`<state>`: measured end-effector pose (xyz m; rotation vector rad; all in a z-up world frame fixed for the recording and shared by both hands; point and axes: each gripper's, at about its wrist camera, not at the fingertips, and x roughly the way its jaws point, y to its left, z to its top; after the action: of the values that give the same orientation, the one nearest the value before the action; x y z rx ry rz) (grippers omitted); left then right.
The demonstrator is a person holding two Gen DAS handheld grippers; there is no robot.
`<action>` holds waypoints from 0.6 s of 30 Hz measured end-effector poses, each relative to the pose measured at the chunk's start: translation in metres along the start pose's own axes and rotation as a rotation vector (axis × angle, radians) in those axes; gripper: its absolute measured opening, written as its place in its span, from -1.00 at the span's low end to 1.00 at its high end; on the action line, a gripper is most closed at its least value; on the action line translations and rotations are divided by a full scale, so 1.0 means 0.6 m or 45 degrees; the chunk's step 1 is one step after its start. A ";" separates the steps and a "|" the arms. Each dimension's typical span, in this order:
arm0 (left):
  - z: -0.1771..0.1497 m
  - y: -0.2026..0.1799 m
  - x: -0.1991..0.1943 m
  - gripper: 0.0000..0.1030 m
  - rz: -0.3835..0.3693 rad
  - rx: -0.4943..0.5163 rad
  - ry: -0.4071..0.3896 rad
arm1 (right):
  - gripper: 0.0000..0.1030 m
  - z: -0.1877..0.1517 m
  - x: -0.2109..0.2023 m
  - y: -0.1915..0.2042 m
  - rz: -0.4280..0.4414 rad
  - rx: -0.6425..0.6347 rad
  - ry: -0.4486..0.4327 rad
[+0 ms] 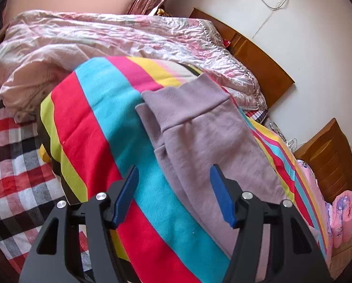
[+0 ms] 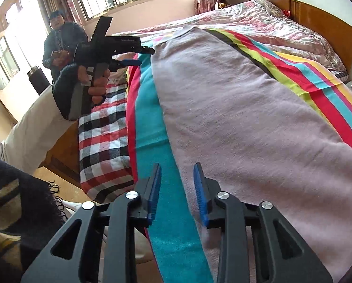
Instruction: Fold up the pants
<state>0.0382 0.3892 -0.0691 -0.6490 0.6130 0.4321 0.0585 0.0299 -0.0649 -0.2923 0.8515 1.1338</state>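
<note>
Right wrist, pants [image 2: 235,108] flat, blanket [image 2: 152,127]

Lilac pants on a striped blanket, seen past the open left gripper

The left gripper [image 1: 174,194] fills the lower frame, its blue-padded fingers [image 1: 126,197] spread apart with nothing between them. The lilac pants [image 1: 206,139] lie folded at centre right, waistband toward the top, on a rainbow-striped blanket [image 1: 100,127]. A crumpled pink quilt [image 1: 100,37] crosses the upper left; a wooden headboard [image 1: 253,59] lines the white wall at right.
</note>
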 end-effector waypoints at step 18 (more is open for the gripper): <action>-0.097 -0.317 0.169 0.40 0.144 0.684 0.297 | 0.20 -0.169 -0.226 -0.361 -0.730 0.754 -0.014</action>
<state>0.1949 0.2314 -0.0905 -0.1505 0.9479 0.2785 0.1826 -0.2150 -0.0778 -0.0266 0.9713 0.3242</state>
